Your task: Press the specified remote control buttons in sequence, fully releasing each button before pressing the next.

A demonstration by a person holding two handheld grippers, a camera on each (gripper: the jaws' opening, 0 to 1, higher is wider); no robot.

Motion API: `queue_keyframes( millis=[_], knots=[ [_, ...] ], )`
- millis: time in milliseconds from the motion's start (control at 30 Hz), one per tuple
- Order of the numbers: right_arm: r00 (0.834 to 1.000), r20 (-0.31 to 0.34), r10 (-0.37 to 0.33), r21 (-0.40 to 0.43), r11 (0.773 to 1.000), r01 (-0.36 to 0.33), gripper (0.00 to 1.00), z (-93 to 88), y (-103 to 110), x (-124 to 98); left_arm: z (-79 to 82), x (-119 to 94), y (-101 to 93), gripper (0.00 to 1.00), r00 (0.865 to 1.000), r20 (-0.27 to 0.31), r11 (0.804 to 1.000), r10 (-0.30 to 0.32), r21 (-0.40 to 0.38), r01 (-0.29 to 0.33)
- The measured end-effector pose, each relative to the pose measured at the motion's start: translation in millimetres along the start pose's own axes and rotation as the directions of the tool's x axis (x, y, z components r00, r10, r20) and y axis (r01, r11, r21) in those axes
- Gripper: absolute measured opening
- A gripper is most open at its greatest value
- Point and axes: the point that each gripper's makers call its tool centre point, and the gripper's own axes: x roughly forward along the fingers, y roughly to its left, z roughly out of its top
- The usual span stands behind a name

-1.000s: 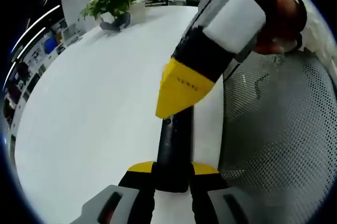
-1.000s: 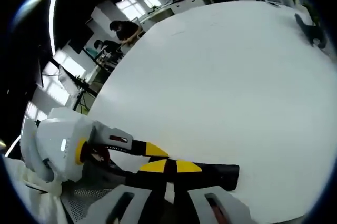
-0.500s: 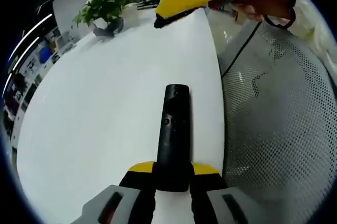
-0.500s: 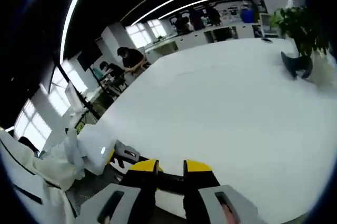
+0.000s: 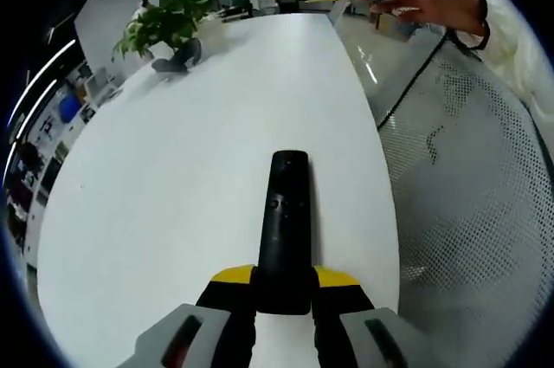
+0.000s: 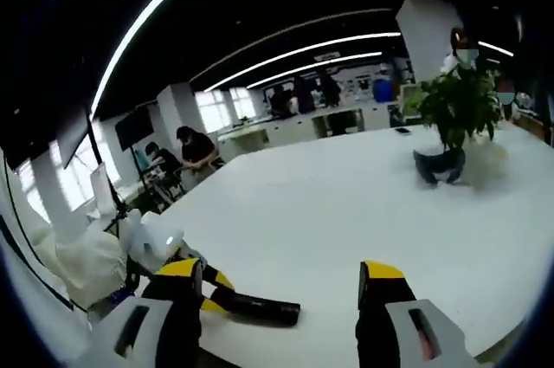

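Black and slim, the long plastic remote control (image 5: 283,231) lies lengthwise on the white table (image 5: 164,169) in the left gripper view, its near end clamped between the yellow-tipped jaws of the left gripper (image 5: 283,286), its far end pointing away toward a potted green plant (image 5: 166,26) at the table's far left. A person's hand (image 5: 428,4) shows at the upper right, beside a grey mesh chair (image 5: 472,203). In the right gripper view, the right gripper (image 6: 281,294) hovers above the table with its jaws spread wide and nothing between them; the remote control (image 6: 253,306) lies low and left, gripped by the left gripper (image 6: 186,286), with the plant (image 6: 454,108) far right.
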Motion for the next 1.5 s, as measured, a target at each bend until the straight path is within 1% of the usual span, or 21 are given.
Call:
queue_keyframes(
  millis=[100,233,367,433,567,667,767,967,1067,1200,1333,1433,1500],
  knots=[
    [1.0,-0.009,-0.013,-0.015,1.0,0.013,0.76,0.0,-2,-3,-2.3,1,10.0,0.23,1.0,-0.007,1.0,-0.012,0.001,0.012],
    [0.999,-0.006,-0.046,-0.054,0.998,0.045,0.81,1.1,-5,-7,-4.3,3,21.2,0.23,1.0,-0.013,1.0,-0.016,-0.001,0.016],
    [0.997,0.006,-0.079,-0.04,0.996,0.08,0.83,2.0,-13,-9,-5.2,4,36.4,0.23,1.0,-0.02,1.0,-0.011,-0.002,0.011],
    [0.997,0.006,-0.08,-0.021,0.997,0.08,0.83,1.8,-16,-10,-4.4,4,45.6,0.23,1.0,-0.022,1.0,-0.007,-0.002,0.007],
    [0.994,0.003,-0.107,-0.02,0.994,0.107,0.83,1.9,-23,-12,-2.4,4,62.9,0.23,0.999,-0.038,1.0,-0.011,0.017,0.012],
    [0.992,0.001,-0.129,-0.008,0.992,0.129,0.78,2.2,-31,-16,-1.4,6,75.4,0.23,0.999,-0.043,1.0,-0.011,0.023,0.012],
    [0.987,0.017,-0.159,-0.001,0.987,0.159,0.82,5.3,-37,-18,-2.5,10,90.5,0.23,0.999,-0.051,1.0,-0.009,0.019,0.01],
    [0.981,0.009,-0.196,-0.013,0.981,0.196,0.8,4.1,-44,-19,-2.0,14,115.8,0.23,0.998,-0.063,1.0,-0.003,0.024,0.004],
    [0.979,0.007,-0.204,-0.001,0.979,0.204,0.79,3.8,-46,-18,-2.2,15,130.2,0.23,0.998,-0.067,1.0,0.001,0.017,0.0],
    [0.975,0.01,-0.222,-0.004,0.975,0.222,0.8,4.5,-48,-17,-2.5,17,147.6,0.23,0.997,-0.077,1.0,0.009,0.028,-0.007],
    [0.974,0.004,-0.225,-0.006,0.974,0.225,0.79,4.5,-48,-14,-5.4,21,164.0,0.23,0.995,-0.095,1.0,0.011,0.029,-0.008],
    [0.974,0.006,-0.228,0.0,0.974,0.228,0.79,5.1,-49,-13,-7.3,24,178.8,0.23,0.994,-0.105,0.999,0.023,0.032,-0.02],
    [0.975,0.001,-0.223,0.01,0.975,0.223,0.79,4.2,-48,-10,-8.1,24,187.5,0.23,0.994,-0.109,0.999,0.03,0.016,-0.029]
  ],
)
